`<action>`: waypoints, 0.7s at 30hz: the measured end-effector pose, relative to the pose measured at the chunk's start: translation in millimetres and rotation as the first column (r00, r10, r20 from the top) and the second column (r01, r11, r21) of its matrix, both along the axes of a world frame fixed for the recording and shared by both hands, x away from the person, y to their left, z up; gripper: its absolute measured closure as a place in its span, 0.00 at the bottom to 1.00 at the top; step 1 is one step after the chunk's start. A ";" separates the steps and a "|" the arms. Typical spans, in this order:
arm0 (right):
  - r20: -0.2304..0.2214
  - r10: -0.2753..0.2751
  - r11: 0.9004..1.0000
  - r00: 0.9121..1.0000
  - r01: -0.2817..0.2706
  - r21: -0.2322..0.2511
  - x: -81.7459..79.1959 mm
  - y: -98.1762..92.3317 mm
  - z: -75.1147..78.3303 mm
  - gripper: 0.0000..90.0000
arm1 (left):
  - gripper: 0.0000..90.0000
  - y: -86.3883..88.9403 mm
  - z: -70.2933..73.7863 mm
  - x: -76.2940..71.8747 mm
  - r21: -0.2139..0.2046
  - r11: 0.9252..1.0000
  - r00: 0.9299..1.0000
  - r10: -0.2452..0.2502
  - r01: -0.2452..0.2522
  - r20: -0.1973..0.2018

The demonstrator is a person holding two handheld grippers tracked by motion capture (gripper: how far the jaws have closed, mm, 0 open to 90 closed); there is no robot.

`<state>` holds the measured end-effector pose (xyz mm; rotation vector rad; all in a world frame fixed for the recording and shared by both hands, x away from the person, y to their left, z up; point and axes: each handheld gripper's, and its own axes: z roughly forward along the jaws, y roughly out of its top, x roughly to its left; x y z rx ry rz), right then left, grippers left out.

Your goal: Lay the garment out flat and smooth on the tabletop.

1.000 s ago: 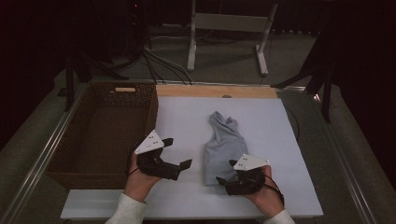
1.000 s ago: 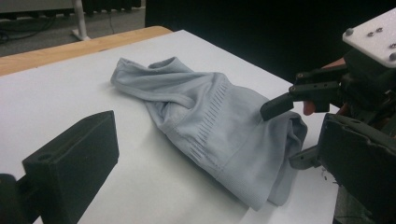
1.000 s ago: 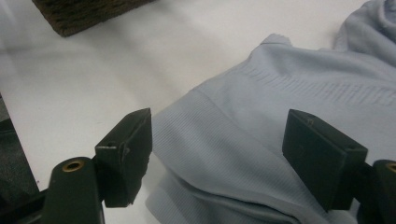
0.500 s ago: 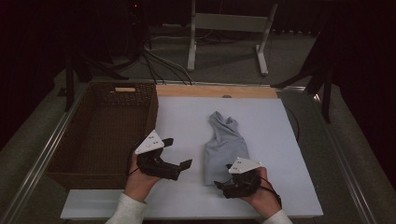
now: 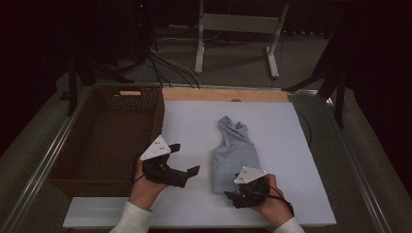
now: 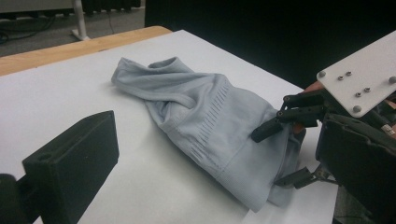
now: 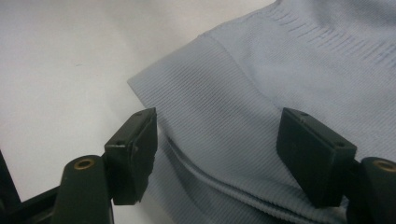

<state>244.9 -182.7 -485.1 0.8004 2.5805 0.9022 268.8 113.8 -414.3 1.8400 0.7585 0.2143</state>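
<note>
A white tabletop in a dark room — a pale grey knit garment lies crumpled on it, near the person's edge.

The garment's ribbed hem end points toward the right gripper, which sits at that near end, low over the cloth. In the right gripper view its jaws stand fairly wide apart, astride the ribbed hem; the fabric lies between them, but the pads do not press on it. The jaws have just been closing a little. The left gripper is held just to the left of the garment, over bare table and clear of the cloth — its jaws stand open with nothing between them. A brown wicker basket sits at the table's left side.
</note>
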 end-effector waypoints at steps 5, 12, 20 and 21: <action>-0.003 0.001 1.000 1.000 -0.001 -0.027 0.1 0.6 -1.8 0.33 | 0.00 -0.1 0.0 0.0 -0.001 1.000 1.000 0.000 0.000 0.000; 0.024 -0.003 0.996 1.000 0.005 -0.086 -0.7 0.3 -4.5 0.57 | 0.00 -0.5 -0.4 0.2 0.001 1.000 1.000 -0.001 0.001 -0.001; 0.030 -0.022 0.996 0.999 0.024 -0.088 1.1 -4.8 -1.7 0.91 | 0.00 -1.4 -1.6 0.5 -0.001 1.000 1.000 -0.002 0.002 -0.006; 0.031 -0.025 0.996 0.999 0.027 -0.084 1.6 -5.9 -0.7 0.91 | 0.00 -1.5 -1.7 0.5 -0.001 1.000 1.000 -0.004 0.004 -0.006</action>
